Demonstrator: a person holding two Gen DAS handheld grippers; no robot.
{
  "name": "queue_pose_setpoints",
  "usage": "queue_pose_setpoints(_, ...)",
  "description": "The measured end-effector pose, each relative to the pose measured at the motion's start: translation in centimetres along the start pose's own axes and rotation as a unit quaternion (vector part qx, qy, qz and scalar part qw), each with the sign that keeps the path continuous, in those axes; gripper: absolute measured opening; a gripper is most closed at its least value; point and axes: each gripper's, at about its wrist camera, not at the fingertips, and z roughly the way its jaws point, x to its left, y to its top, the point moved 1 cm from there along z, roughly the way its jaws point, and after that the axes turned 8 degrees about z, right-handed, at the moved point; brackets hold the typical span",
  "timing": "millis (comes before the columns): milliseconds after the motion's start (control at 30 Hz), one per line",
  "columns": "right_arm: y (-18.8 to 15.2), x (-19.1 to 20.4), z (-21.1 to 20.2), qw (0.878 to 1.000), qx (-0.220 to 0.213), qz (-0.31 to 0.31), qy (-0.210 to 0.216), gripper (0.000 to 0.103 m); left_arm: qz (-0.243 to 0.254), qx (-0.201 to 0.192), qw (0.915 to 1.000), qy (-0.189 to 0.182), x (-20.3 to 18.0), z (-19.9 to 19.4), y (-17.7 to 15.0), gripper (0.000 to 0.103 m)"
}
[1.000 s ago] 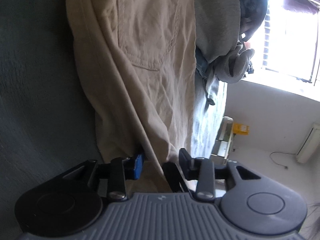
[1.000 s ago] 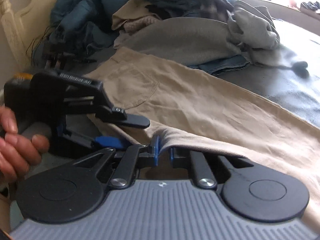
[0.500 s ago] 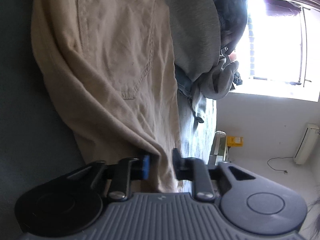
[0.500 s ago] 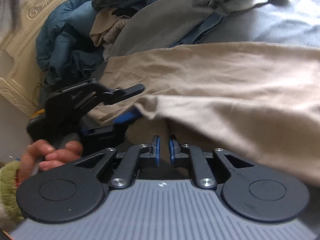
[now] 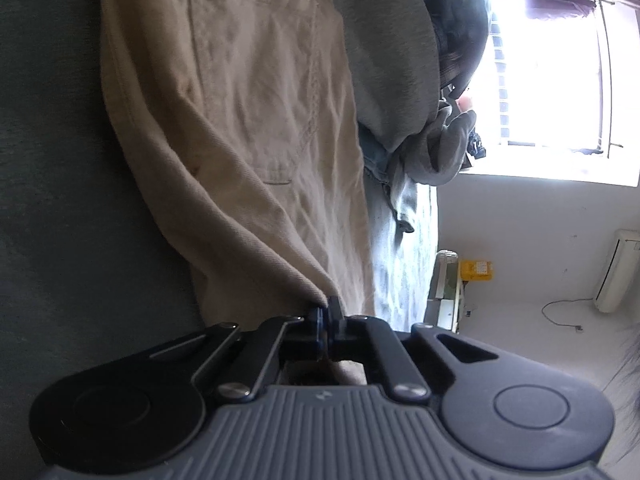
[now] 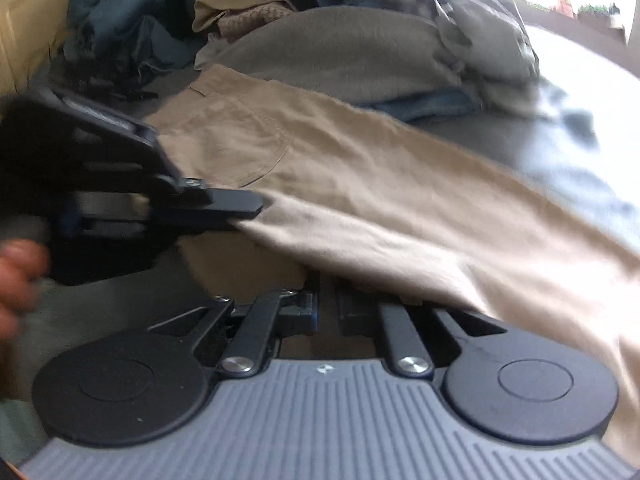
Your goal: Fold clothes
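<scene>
Our left gripper (image 5: 327,314) pinches a fold of the tan trousers (image 5: 256,120). Our right gripper (image 6: 327,312) sits nearly closed under their edge; grip unclear.

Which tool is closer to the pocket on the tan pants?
Left. The left tool pinches the pants' edge just below the pocket. The right tool sits lower, farther from it, under the lifted fabric.
</scene>
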Motion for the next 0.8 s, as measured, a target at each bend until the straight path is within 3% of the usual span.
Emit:
queue_pose_setpoints(133,-1.8,-2.5,-4.2,0.992,0.041,0.112,0.033,0.009,0.016,0.011,0.9997,0.013,0.6,0.0,0.0,0.002)
queue_pose_setpoints(200,-2.6,-4.9,-5.8,0.979,0.051,0.195,0.040,0.012,0.025,0.017,0.9993,0.021,1.0,-0.1,0.0,0.002)
queue_pose_setpoints(233,-2.8,-6.6,-6.6,0.965,0.051,0.252,0.047,0.014,0.030,0.020,0.9990,0.026,1.1,-0.1,0.0,0.002)
queue_pose_setpoints(300,-3.6,-10.4,-7.4,0.919,0.038,0.386,0.072,0.032,0.042,0.024,0.9983,0.033,1.2,-0.2,0.0,0.002)
queue_pose_setpoints(400,-6.3,-15.5,-7.3,0.809,0.006,0.577,0.114,0.054,0.058,0.029,0.9969,0.046,1.4,-0.4,0.0,0.002)
queue_pose_setpoints(500,-9.7,-18.0,-7.1,0.715,-0.016,0.690,0.115,0.054,0.075,0.038,0.9945,0.063,1.5,-0.4,0.1,0.002)
queue_pose_setpoints(533,-10.7,-18.3,-7.5,0.697,-0.026,0.708,0.112,0.054,0.079,0.042,0.9936,0.069,1.6,-0.3,0.1,0.002)
queue_pose_setpoints(600,-11.9,-18.5,-8.8,0.689,-0.039,0.718,0.091,0.054,0.080,0.047,0.9929,0.074,1.9,-0.2,0.2,0.002)
queue_pose_setpoints(700,-13.3,-19.7,-12.2,0.706,-0.062,0.705,0.031,0.054,0.084,0.049,0.9922,0.077,2.1,-0.6,0.3,0.002)
queue_pose_setpoints(800,-15.6,-23.0,-16.2,0.692,-0.105,0.713,-0.052,0.053,0.083,0.051,0.9920,0.080,2.5,-1.0,0.4,0.002)
